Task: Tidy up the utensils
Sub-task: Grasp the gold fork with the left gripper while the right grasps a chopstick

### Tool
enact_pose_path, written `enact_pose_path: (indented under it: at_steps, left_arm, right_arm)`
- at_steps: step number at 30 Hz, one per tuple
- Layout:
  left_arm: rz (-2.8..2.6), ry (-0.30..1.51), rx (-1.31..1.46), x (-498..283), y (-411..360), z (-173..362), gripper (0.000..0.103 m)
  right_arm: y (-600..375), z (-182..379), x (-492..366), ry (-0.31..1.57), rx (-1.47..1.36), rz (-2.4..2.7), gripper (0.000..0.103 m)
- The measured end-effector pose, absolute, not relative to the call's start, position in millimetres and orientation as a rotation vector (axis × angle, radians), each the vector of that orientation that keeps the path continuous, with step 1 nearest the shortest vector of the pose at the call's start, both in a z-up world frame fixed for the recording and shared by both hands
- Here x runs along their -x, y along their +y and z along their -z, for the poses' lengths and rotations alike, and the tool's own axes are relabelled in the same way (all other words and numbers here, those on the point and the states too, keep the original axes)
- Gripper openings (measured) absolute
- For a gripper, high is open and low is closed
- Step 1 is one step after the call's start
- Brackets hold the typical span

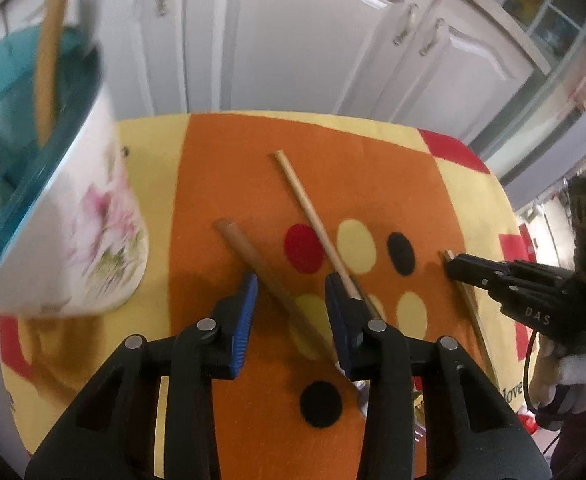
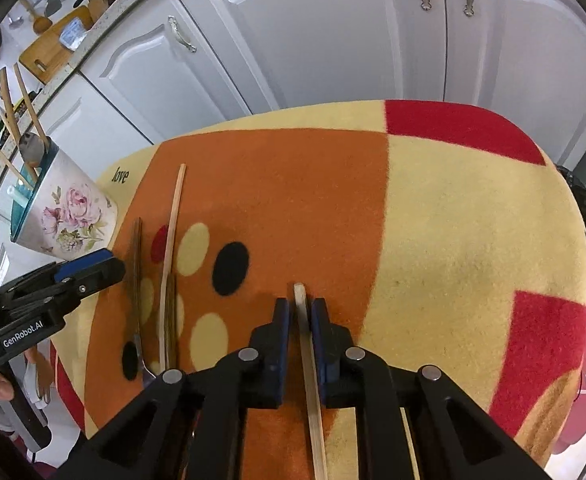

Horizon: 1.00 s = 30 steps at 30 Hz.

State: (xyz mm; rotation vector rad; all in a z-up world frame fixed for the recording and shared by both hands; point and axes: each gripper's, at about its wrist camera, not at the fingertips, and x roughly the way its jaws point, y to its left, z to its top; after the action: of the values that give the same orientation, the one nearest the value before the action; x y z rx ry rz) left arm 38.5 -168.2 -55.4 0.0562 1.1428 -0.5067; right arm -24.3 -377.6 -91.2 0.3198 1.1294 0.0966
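A floral utensil cup [image 1: 93, 216] with a teal inside stands at the left on the patterned cloth [image 1: 373, 168] and holds several wooden sticks [image 1: 49, 60]. My left gripper [image 1: 291, 300] is open above a brown-handled utensil [image 1: 253, 260] and a light chopstick [image 1: 313, 216] that cross on the cloth. My right gripper [image 2: 301, 312] has its jaws close around a pale chopstick [image 2: 307, 344] lying on the cloth; in the left wrist view it [image 1: 453, 266] is at the right. The cup also shows in the right wrist view [image 2: 69, 208].
White cabinet doors [image 1: 293, 40] stand behind the table. The cloth's far edge [image 2: 333, 112] drops off toward them. A second pale stick [image 2: 409, 440] lies beside the right gripper. A counter with boards and tools [image 2: 53, 36] is at the far left.
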Motion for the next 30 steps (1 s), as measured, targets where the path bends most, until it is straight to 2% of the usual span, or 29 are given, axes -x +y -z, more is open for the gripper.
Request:
enact_pose_path:
  at_steps: [3,6,9,12,15,22,28,29,30]
  left_arm:
    - [0.449,1.170,-0.060,-44,-167,65,0.035]
    - [0.399,1.186,0.000,-54,-166,73,0.036]
    - [0.376,1.179,0.045,-63,-170,74,0.044]
    - [0.403,1.151,0.030,-64,-178,75,0.045]
    - [0.468,1.146,-0.019,-57,-181,75,0.015]
    - [0.647,1.163,-0.109,-24,-167,76,0.014]
    - [0.641,1.184,-0.145,-12,-161,71,0.016]
    - [0.631,1.173,-0.154,-12,-162,70,0.019]
    - [0.616,1.160,-0.162,-13,-163,68,0.031]
  right_arm:
    - [-381,92,31,1.133,-0.334,-0.093,0.013]
    - [-383,94,36,1.133,-0.368,-0.095,0.019]
    - [-383,94,38,1.132,-0.364,-0.096,0.021]
    - [-379,95,38,1.127,-0.344,-0.114,0.020]
    - [-374,97,41,1.115,-0.333,-0.127,0.009]
    - [-368,93,52,1.116,-0.350,-0.169,0.006]
    - [-361,96,51,1.144,-0.293,-0.132,0.007]
    - [-360,96,50,1.145,-0.284,-0.129,0.008]
    - [-361,96,50,1.147,-0.274,-0.126,0.008]
